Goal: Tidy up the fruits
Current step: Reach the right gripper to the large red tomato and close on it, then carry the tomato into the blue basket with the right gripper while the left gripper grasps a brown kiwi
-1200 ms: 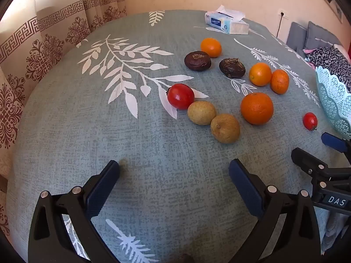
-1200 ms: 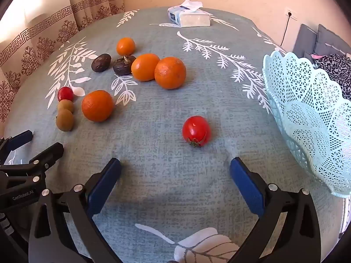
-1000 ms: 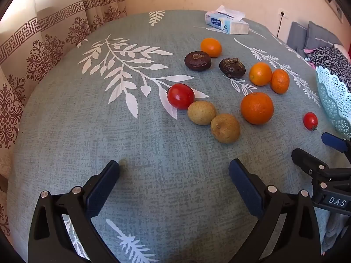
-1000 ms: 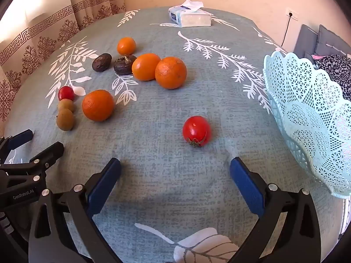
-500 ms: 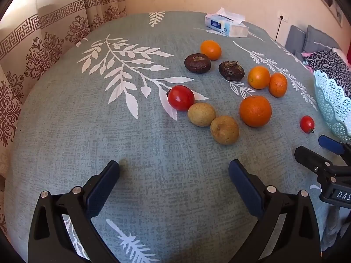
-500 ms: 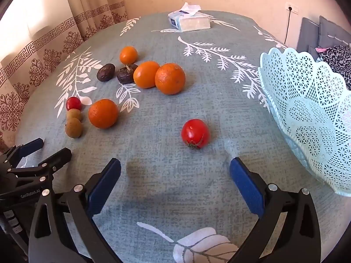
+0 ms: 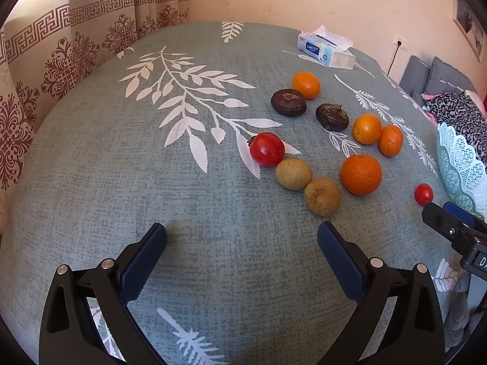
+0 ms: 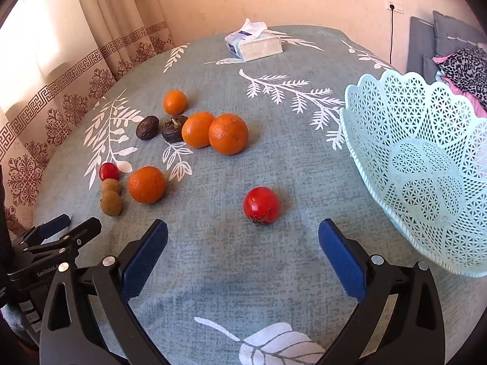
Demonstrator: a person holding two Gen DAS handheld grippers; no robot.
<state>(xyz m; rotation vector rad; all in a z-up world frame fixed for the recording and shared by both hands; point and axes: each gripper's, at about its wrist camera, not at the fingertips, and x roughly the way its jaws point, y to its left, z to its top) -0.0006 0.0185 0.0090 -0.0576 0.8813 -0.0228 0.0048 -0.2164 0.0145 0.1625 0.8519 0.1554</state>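
Both the left gripper (image 7: pixel 242 240) and right gripper (image 8: pixel 243 237) hung released and empty, the right lined up on the tomato (image 8: pixel 261 205) at its 12 o'clock, presumably for the basket (image 8: pixel 426 164) at 2 o'clock.

both wrist views look forward, low over the table (image 7: pixel 91 167), sharing the scattered fruit and basket (image 8: pixel 426 167).

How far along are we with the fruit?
Nothing done yet: the basket looks empty. Nothing in hand; the left gripper and right gripper are open. The near tomato lies ahead of the right one. All ten fruits remain on the table.
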